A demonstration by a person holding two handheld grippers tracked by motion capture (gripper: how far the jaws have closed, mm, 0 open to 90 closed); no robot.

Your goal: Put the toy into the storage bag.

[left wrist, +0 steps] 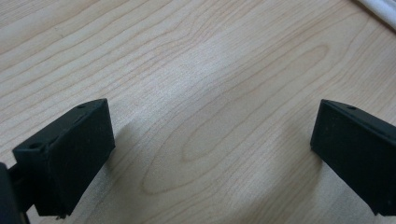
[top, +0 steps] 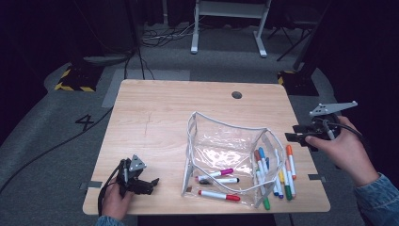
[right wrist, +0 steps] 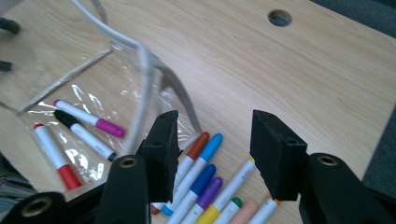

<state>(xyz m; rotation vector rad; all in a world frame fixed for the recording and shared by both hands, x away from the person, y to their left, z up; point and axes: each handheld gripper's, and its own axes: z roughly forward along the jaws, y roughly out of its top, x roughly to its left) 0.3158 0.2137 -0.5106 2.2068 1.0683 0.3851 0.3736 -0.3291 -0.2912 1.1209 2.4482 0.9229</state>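
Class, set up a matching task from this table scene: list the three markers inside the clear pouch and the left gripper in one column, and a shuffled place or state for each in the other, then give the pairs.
Things:
1. red-capped marker
2. black-capped marker
3. magenta-capped marker
4. left gripper

Places or states:
A. middle one of the three in the clear pouch
B. jaws open over bare table
C. nearest the table's front edge
D. farthest of the three from the front edge

Pairs: 1-C, 2-A, 3-D, 4-B

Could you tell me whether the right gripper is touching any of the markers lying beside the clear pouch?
Apart. The high view shows the right gripper held off beyond the table's right edge, clear of the markers.
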